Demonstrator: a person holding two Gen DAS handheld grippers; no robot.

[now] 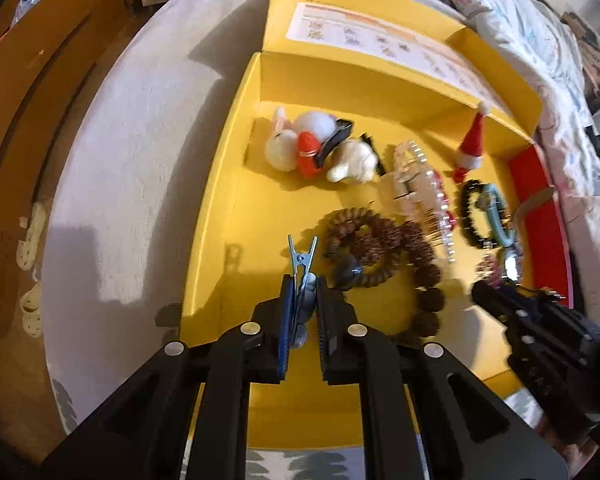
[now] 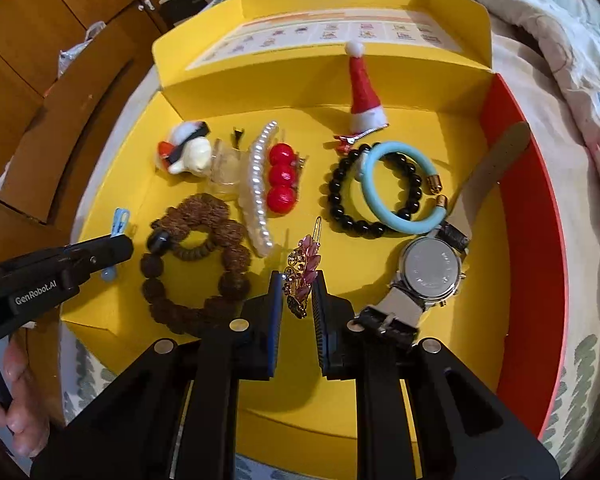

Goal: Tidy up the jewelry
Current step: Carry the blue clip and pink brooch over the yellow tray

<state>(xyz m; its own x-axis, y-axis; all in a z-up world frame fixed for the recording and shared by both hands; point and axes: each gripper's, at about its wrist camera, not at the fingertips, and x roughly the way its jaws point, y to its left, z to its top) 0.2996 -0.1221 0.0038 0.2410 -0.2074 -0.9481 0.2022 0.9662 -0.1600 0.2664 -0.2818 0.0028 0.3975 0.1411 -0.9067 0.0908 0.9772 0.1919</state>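
Note:
An open yellow box (image 2: 380, 128) lies on a bed and holds the jewelry. My left gripper (image 1: 302, 280) is shut on a small blue hair clip (image 1: 302, 260), held above the box's left side beside a brown bead bracelet (image 1: 374, 248). From the right wrist view the left gripper (image 2: 116, 246) sits at the left with the blue clip (image 2: 120, 222). My right gripper (image 2: 298, 280) is shut on a purple jewelled hair clip (image 2: 300, 276) above the box floor. A watch (image 2: 432, 270), a black bead bracelet (image 2: 340, 208) and a light blue bangle (image 2: 404, 188) lie to its right.
Also in the box: a pearl claw clip (image 2: 258, 184), a red ball clip (image 2: 282, 178), a Santa hat clip (image 2: 362, 92), plush clips (image 2: 188, 152). The box lid (image 2: 320, 36) stands open behind. Wooden furniture (image 2: 40, 60) is at the left, bedding (image 2: 560, 40) at the right.

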